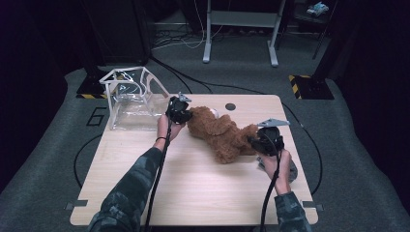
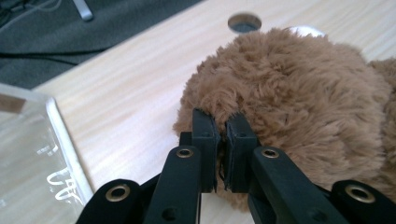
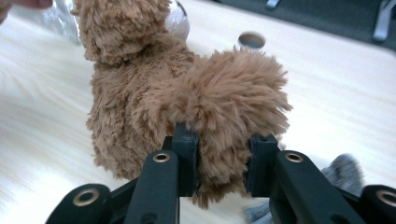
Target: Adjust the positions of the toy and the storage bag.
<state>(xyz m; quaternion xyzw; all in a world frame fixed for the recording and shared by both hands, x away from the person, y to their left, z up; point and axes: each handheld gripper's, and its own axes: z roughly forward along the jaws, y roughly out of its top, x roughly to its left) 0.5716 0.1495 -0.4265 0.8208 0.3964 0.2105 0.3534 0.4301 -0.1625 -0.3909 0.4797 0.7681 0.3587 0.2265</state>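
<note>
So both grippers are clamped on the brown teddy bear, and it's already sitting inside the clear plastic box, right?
Not inside. Both the left gripper and right gripper do grip the teddy bear, but the high view shows it lying on the table, beside the clear plastic box.

A light wooden table [image 1: 193, 183] with a round hole [image 1: 230, 107] near its far edge fills the lower middle of the frame. It stands on grey carpet [image 1: 43, 159] marked with a dark curved line and a "6" at left. Grey metal desk legs [image 1: 208, 34] rise at top centre, with cables [image 1: 179, 38] trailing beside them. The surroundings are dark. Yellow-black striped tape [image 1: 297, 79] lies at upper right.
</note>
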